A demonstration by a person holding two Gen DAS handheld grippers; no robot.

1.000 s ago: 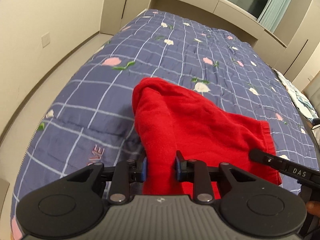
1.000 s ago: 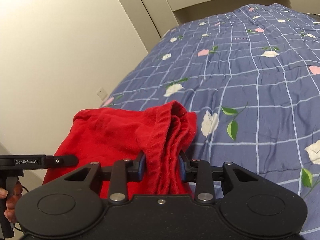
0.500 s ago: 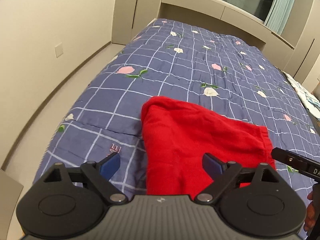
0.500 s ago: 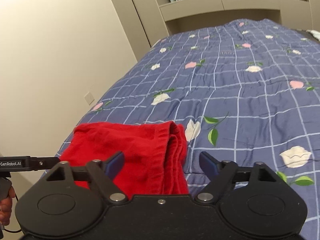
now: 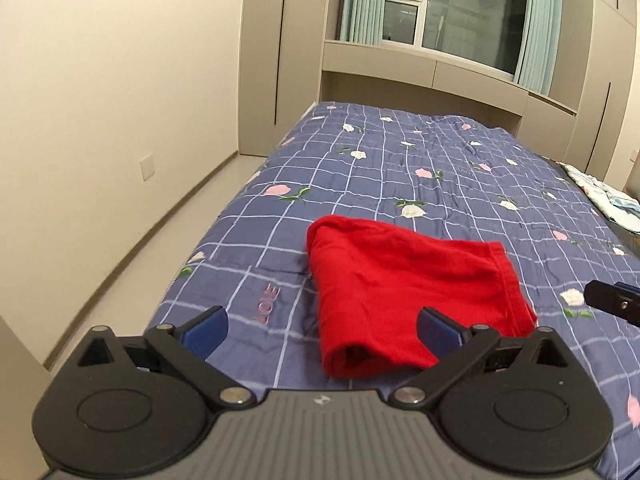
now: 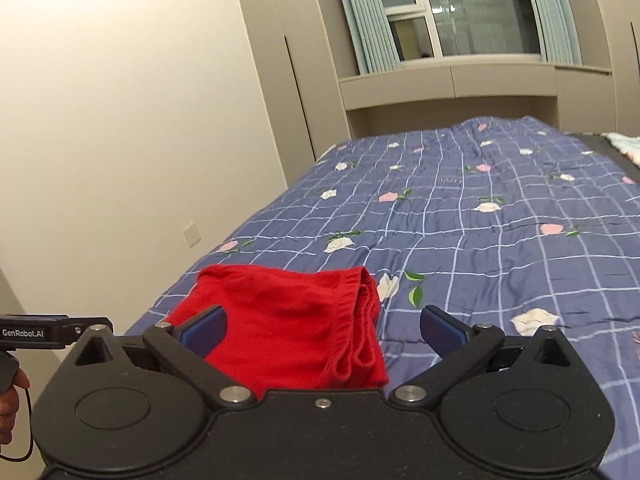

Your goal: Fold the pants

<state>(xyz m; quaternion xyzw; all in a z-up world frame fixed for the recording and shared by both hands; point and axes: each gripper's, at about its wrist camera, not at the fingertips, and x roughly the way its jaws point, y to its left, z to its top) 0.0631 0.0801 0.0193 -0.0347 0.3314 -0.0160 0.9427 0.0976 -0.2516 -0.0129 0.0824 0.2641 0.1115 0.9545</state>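
The red pants (image 5: pixel 404 292) lie folded into a compact bundle on the blue checked bedspread (image 5: pixel 400 176), near the bed's front edge. My left gripper (image 5: pixel 322 330) hovers just in front of the bundle's left end, its jaws still opening wide, touching no cloth. In the right wrist view the pants (image 6: pixel 288 320) show their waistband edge on the right side. My right gripper (image 6: pixel 324 328) stands above and before them, jaws also opening, pads clear of the fabric. The right gripper's tip (image 5: pixel 612 300) pokes in at the left view's right edge.
The bed runs away toward a window (image 5: pixel 452 8) with pale curtains and beige cabinets. A cream wall with a socket (image 5: pixel 147 166) and a strip of floor (image 5: pixel 132 276) border the bed on the left. A light cloth (image 5: pixel 604 196) lies at the far right.
Both grippers let go of the red pants, spread their jaws wide and pulled back and up. The pants now lie free on the bedspread.
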